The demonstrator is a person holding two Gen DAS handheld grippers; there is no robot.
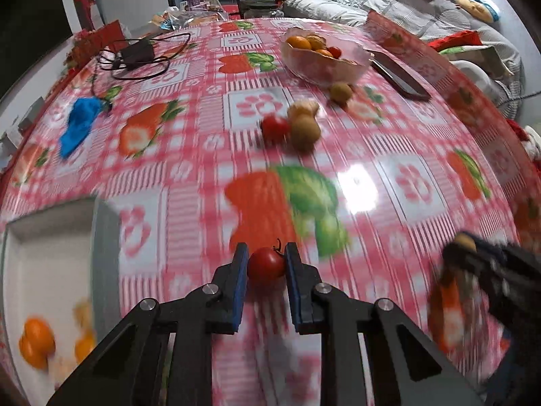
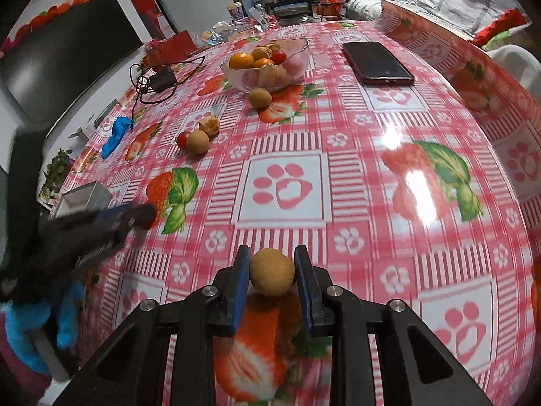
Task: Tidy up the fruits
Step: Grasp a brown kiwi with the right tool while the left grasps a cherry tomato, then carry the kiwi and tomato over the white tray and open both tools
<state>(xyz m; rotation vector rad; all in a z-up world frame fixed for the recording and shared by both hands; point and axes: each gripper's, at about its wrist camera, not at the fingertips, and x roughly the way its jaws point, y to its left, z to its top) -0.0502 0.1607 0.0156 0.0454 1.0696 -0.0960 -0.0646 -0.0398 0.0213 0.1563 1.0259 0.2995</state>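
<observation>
Tomato [image 1: 266, 265] in left tool [image 1: 266, 264]

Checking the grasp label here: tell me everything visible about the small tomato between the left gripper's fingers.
The cherry tomato is small, round, glossy red, with a thin dark stem curling from its top. It looks whole and unbruised. It sits between the blue pads of the left gripper, which press it from both sides, above the pink checked tablecloth. Whether it touches the cloth cannot be told. In the right wrist view it is blurred.
</observation>
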